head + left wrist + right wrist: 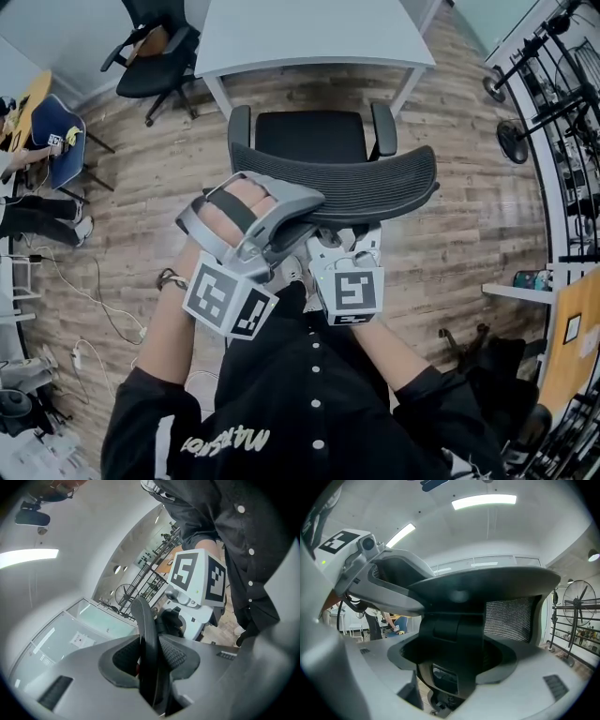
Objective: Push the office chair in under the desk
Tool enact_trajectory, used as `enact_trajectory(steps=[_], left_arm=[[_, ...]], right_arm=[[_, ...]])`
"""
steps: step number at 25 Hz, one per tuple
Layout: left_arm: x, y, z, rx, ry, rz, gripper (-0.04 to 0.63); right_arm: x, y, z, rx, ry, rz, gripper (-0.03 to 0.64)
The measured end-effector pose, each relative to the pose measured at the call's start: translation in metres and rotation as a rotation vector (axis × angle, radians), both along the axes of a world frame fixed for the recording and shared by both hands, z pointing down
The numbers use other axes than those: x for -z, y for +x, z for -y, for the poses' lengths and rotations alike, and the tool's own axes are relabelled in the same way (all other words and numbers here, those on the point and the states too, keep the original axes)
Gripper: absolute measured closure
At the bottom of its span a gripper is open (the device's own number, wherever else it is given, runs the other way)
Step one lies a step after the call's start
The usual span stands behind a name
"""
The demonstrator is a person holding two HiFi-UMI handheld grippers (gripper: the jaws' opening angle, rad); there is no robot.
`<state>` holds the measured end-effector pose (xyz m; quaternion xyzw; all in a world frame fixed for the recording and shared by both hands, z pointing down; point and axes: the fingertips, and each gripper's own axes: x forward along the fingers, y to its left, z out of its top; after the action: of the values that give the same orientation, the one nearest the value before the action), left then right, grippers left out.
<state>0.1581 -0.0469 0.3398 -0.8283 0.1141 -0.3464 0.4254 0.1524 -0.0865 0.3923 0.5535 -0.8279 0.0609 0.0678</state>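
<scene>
my left claw (150, 665) is pinched shut on the thin top edge of the office chair (312, 137) back. my right claw (452, 665), just to the right of it, is closed tight on the dark post behind that same back. the chair's seat points at the white worktop (309, 33) on the far side. it is close to the near edge but not under it yet. the chair stands on the wood floor (469, 234).

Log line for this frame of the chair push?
left gripper: shut on backrest | right gripper: shut on backrest | chair seat: short of desk
</scene>
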Motion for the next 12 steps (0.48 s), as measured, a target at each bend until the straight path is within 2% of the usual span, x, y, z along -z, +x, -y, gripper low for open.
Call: enact_trajectory(steps=[12], left_arm=[[-0.004,0.008,0.043,-0.005,-0.019,0.007,0.474]], right_arm=[[-0.004,0.008,0.043,-0.006,-0.006,0.000,0.281]])
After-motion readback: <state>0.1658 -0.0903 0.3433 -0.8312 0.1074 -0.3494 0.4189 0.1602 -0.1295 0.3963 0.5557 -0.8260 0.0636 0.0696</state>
